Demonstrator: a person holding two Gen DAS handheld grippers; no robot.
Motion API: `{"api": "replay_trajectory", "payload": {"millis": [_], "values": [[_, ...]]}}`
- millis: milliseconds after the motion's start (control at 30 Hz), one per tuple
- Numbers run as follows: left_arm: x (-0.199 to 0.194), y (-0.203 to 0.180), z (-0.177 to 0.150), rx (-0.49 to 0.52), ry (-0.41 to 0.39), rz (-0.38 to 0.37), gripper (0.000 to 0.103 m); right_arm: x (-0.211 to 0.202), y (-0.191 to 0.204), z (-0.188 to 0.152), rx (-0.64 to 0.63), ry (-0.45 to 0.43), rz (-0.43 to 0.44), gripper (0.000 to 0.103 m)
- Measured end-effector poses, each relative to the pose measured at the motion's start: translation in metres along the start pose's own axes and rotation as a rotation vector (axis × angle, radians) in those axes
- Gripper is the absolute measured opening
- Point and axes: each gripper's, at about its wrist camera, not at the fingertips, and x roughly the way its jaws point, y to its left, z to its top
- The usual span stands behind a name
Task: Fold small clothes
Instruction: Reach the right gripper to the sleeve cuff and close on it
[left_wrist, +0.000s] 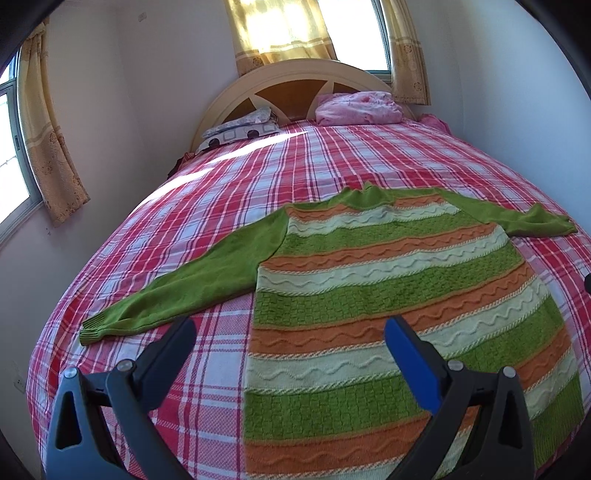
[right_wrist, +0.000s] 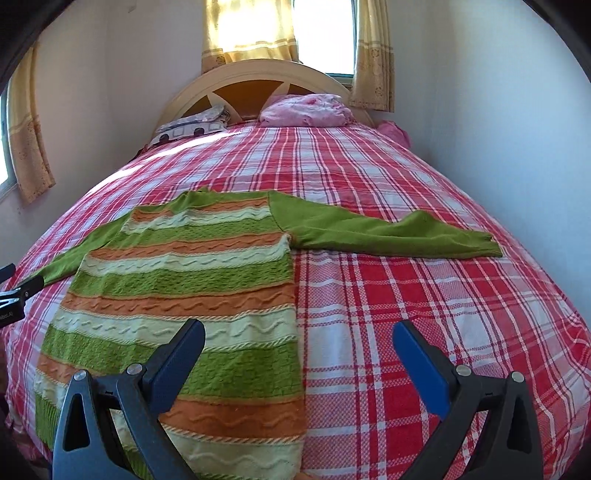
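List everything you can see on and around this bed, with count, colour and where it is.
sweater: one, green, orange and cream stripes, spread flat on the bed, both sleeves out
bedsheet: one, red and white plaid, covering the bed
pink bundle: one, at the headboard
patterned pillow: one, pale, at the headboard's other end
headboard: one, cream and wood
curtains: yellow, at two windows
left gripper: open, above the sweater's hem side
right gripper: open, above the sweater's edge

A green, orange and cream striped knit sweater (left_wrist: 388, 295) lies flat on the bed, both plain green sleeves spread outward.
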Motion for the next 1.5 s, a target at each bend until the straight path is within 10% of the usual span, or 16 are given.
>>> {"api": "replay_trajectory", "payload": {"millis": [533, 800, 1233, 1500], "values": [[0.095, -0.036, 0.032, -0.021, 0.019, 0.055, 0.103, 0.079, -0.191, 0.026, 0.388, 0.096, -0.161, 0.101], [0.129, -0.031, 0.028, -0.078, 0.084, 0.063, 0.103, 0.113, -0.286, 0.037, 0.623, 0.108, -0.190, 0.080], [0.142, -0.027, 0.022, -0.106, 0.136, 0.039, 0.103, 0.152, -0.332, 0.066, 0.707, 0.093, -0.177, 0.065], [0.145, -0.024, 0.022, -0.125, 0.147, 0.046, 0.103, 0.163, -0.330, 0.075, 0.665, 0.106, -0.137, 0.010]]}}
